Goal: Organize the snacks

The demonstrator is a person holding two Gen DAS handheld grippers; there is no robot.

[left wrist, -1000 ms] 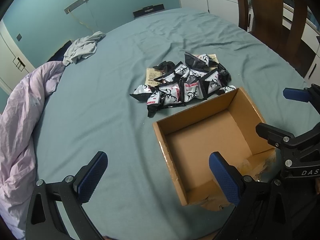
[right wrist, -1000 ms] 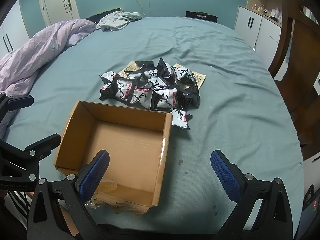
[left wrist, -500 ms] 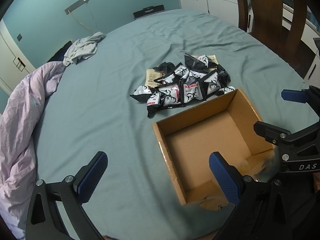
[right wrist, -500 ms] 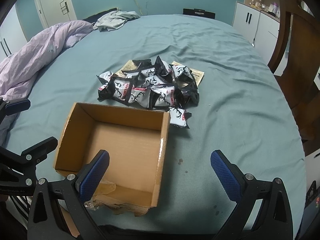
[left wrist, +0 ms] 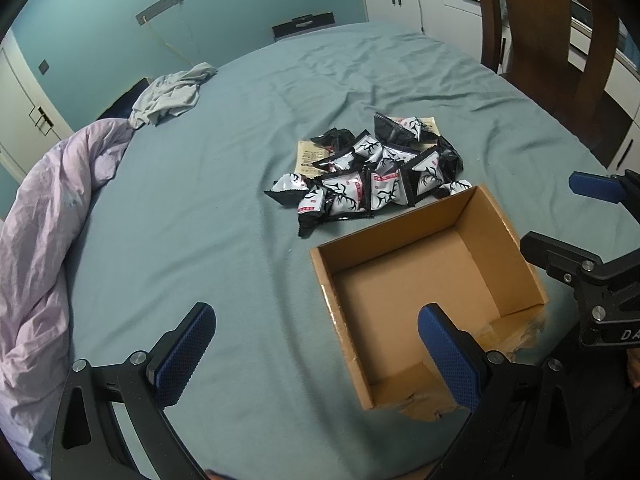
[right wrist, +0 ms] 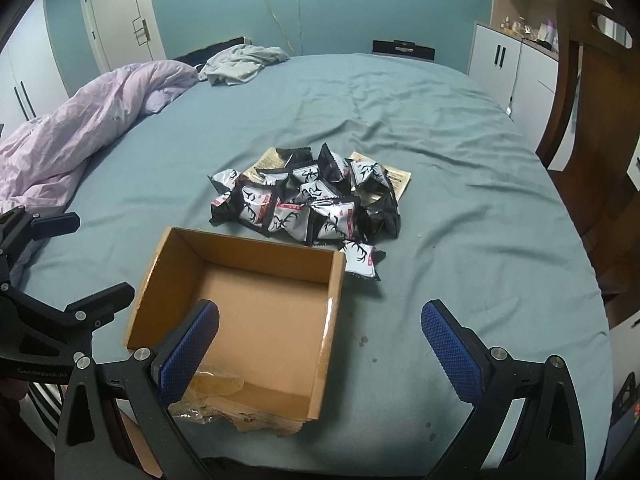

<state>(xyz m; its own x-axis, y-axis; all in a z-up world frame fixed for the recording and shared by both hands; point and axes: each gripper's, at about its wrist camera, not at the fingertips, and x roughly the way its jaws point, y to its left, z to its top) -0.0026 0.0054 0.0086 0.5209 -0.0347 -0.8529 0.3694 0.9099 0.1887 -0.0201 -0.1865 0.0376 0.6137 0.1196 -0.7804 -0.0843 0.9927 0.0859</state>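
On the body of the right gripper (right wrist: 320, 344), seen at the edge of the left wrist view, white letters "DA" are showing before the frame cuts them off; on the left gripper (left wrist: 316, 350), seen from the right wrist view, a faint line of print is sitting too blurred to read. The snack packets (right wrist: 310, 206) are wearing black antler drawings on white panels with small red labels whose writing is too small to make out, and tan printed sachets (right wrist: 400, 178) are peeking from under the heap. Both grippers are hanging released, blue pads spread wide and gripping nothing. The pile is lying on the teal bedsheet (right wrist: 460, 128) just beyond the far wall of the cardboard box (right wrist: 240, 246), one packet touching its right corner. The box is sitting empty, its left wall between the left gripper's fingers (left wrist: 450, 354) and its right wall between the right gripper's fingers (right wrist: 188, 350); the snacks are lying well ahead of all four fingertips. A lilac duvet (left wrist: 44, 216) is lying bunched along the left.
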